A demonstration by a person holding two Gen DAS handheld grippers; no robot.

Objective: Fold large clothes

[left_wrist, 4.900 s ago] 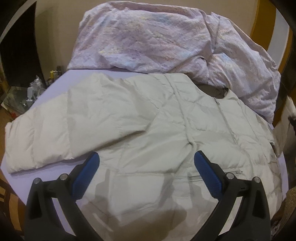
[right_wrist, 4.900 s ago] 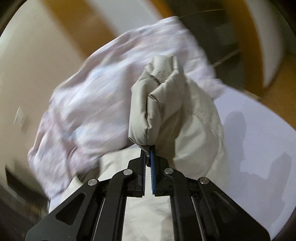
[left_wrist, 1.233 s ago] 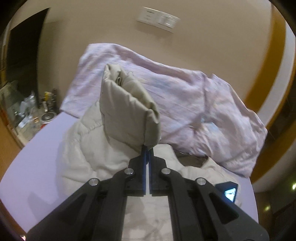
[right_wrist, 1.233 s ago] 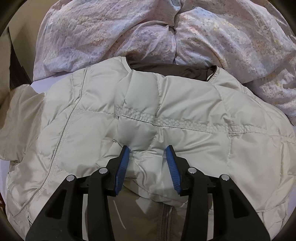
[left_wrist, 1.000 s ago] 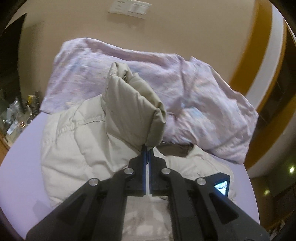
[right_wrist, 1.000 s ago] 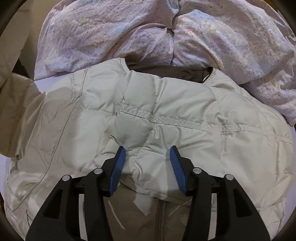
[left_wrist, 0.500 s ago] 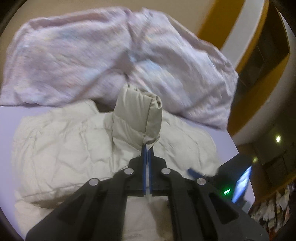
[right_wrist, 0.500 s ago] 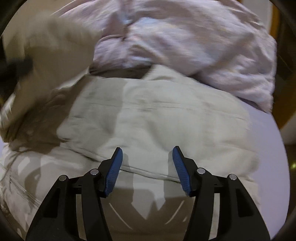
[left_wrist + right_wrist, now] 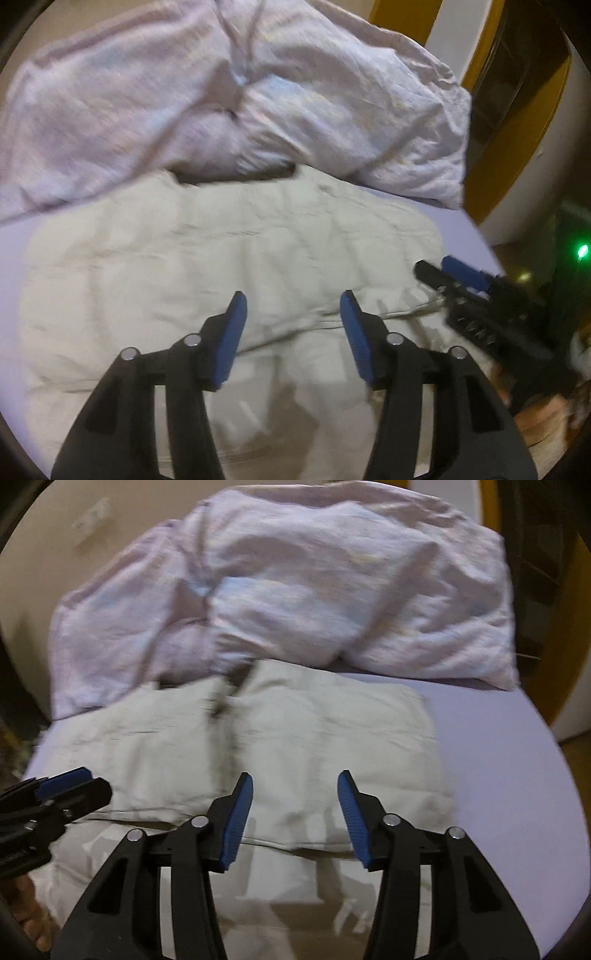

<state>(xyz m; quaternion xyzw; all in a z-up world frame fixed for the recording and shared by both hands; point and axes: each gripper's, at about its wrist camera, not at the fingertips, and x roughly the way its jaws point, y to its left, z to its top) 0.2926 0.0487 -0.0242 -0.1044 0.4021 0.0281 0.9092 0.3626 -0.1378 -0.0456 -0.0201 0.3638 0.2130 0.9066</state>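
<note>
A cream puffer jacket (image 9: 207, 258) lies flat on the lilac bed, both sleeves folded in over its body; it also shows in the right wrist view (image 9: 314, 731). My left gripper (image 9: 293, 301) is open and empty, hovering over the jacket's middle. My right gripper (image 9: 295, 779) is open and empty over the jacket's right half. The right gripper also shows at the right of the left wrist view (image 9: 458, 275), and the left gripper at the left edge of the right wrist view (image 9: 70, 782).
A crumpled pale pink duvet (image 9: 221, 92) is heaped behind the jacket against the wall, also in the right wrist view (image 9: 314, 590). Bare lilac sheet (image 9: 498, 757) lies to the jacket's right. A yellow door frame (image 9: 517, 110) stands far right.
My left gripper has let go of the left sleeve, which now lies folded across the jacket, and has opened. My right gripper stayed open and drew back a little.
</note>
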